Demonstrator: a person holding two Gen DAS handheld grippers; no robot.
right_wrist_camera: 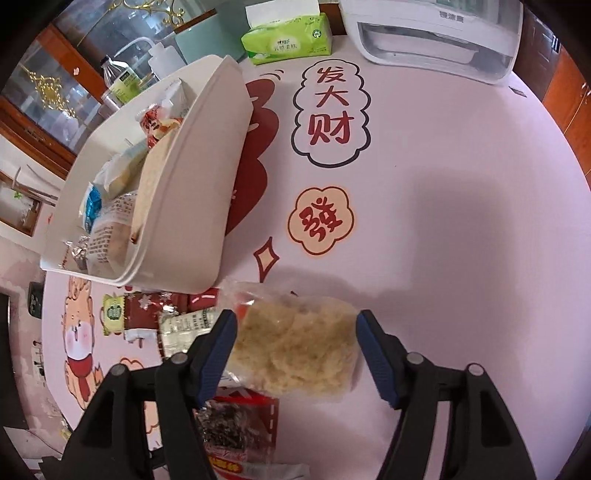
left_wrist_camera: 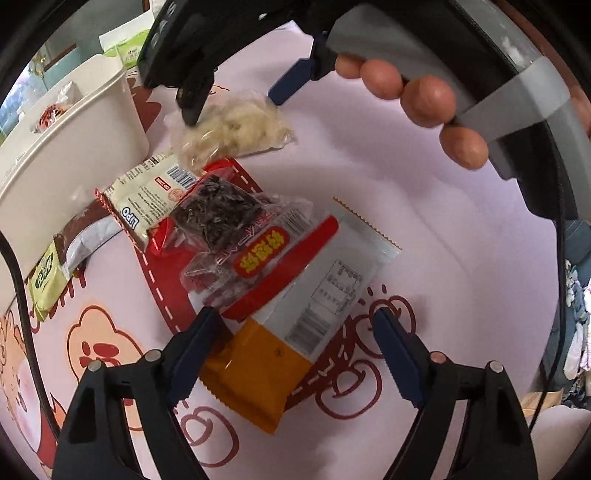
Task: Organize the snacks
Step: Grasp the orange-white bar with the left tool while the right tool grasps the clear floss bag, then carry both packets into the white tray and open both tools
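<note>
Jaws of right gripper (right_wrist_camera: pixel 295 350) gape around pale snack packet (right_wrist_camera: pixel 299 350); left gripper (left_wrist_camera: pixel 291 354) wide, empty; contact unclear.

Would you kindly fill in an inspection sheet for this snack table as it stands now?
Surface: pink cartoon tablecloth.
Job's things: cream bin partly filled; pale noodle packet, dark snack packet, orange packet and others loose beside it.
Clutter: tissue pack, white appliance, bottles.
Grippers: right tongs open, straddling the noodle packet; left tongs open above the orange packet.
Cables: black cable.
Surroundings: wooden cabinet.
</note>
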